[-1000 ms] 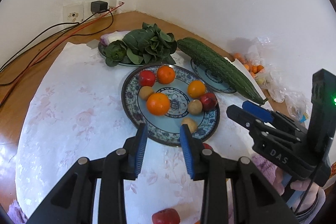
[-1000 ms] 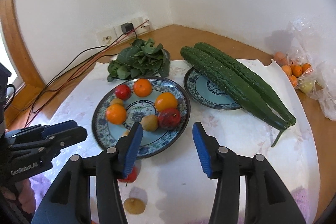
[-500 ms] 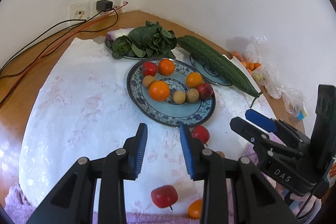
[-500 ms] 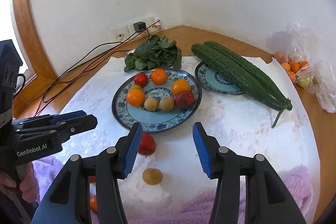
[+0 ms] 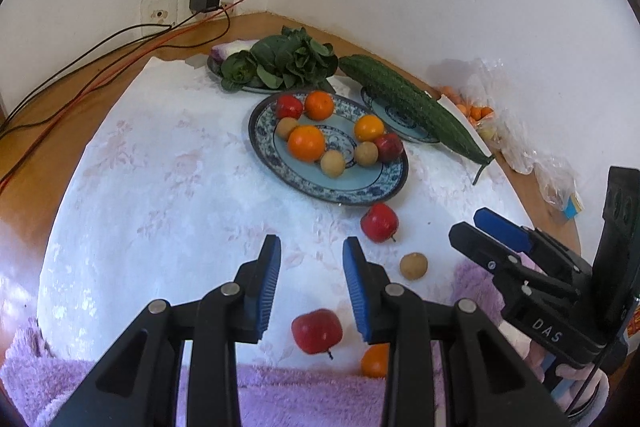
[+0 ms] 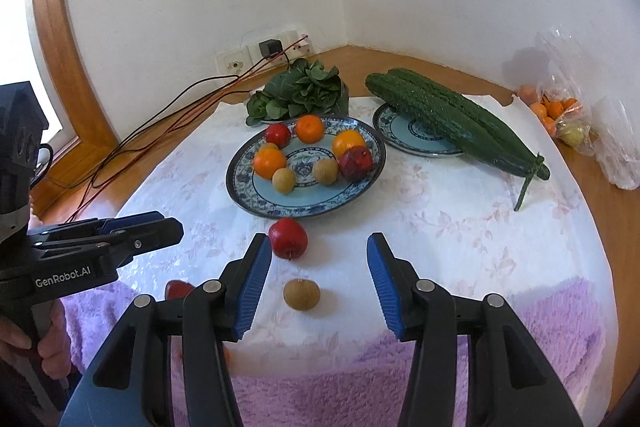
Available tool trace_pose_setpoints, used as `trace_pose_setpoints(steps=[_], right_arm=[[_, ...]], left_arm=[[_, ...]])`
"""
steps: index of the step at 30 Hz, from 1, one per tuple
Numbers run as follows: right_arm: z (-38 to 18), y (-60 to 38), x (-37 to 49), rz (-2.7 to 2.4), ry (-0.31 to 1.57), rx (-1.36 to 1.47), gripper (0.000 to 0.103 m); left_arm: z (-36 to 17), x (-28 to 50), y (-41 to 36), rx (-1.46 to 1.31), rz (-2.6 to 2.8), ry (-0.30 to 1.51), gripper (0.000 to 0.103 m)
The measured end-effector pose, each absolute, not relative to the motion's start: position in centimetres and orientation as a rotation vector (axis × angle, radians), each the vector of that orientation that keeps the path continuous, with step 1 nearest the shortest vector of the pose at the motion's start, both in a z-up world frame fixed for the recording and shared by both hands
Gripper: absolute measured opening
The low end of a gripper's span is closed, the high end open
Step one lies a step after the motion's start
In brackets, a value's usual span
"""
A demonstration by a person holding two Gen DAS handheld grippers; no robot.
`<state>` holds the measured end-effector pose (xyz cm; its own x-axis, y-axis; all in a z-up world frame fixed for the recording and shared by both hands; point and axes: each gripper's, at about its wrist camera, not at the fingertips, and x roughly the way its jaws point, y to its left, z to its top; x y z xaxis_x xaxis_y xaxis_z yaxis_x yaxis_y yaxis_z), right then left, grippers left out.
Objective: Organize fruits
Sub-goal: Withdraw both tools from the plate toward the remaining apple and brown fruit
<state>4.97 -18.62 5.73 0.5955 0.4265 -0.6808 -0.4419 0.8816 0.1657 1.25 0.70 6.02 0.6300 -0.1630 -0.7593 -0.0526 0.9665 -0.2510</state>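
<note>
A blue patterned plate [image 5: 384, 187] [image 6: 248, 199] holds several oranges, red apples and brown round fruits. On the white cloth in front of it lie a red apple [image 5: 379, 222] [image 6: 288, 238], a brown fruit [image 5: 414, 265] [image 6: 301, 294], a second red apple [image 5: 317, 331] [image 6: 178, 289] and an orange [image 5: 374, 361]. My left gripper [image 5: 312, 283] is open and empty above the cloth, the second apple just below it. My right gripper [image 6: 318, 279] is open and empty, the brown fruit between its fingers.
A plate of leafy greens [image 5: 280, 65] and a small plate with two long cucumbers [image 6: 452, 119] stand behind. A plastic bag of small oranges [image 6: 560, 111] lies at the right. Cables [image 5: 100, 67] run to wall sockets. A purple towel [image 6: 520, 347] covers the near edge.
Both grippers have drawn back from the plate toward the near edge, bringing the loose fruits on the cloth into view. Both stay open.
</note>
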Motion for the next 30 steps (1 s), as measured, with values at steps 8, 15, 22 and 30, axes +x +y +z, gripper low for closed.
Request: trace_pose_setpoints(steps=[8,15,22,30], right_arm=[[5.1,-18.9,4.1,0.507,0.796,-0.016,0.051],[4.5,-18.6,3.9,0.532,0.816,-0.027,0.051],[3.8,-18.2,3.9,0.532,0.834,-0.041,0.051],[2.6,-17.8,4.2,0.530,0.855,-0.050,0.051]], left_arm=[[4.9,0.5,1.4,-0.285,-0.068,0.924,0.033],[4.2,0.4,1.5,-0.295,-0.074,0.943,0.033],[3.8,0.3,1.0,-0.282,-0.090,0.952,0.033],[2.8,0.6,0.2,-0.271,-0.100,0.972,0.033]])
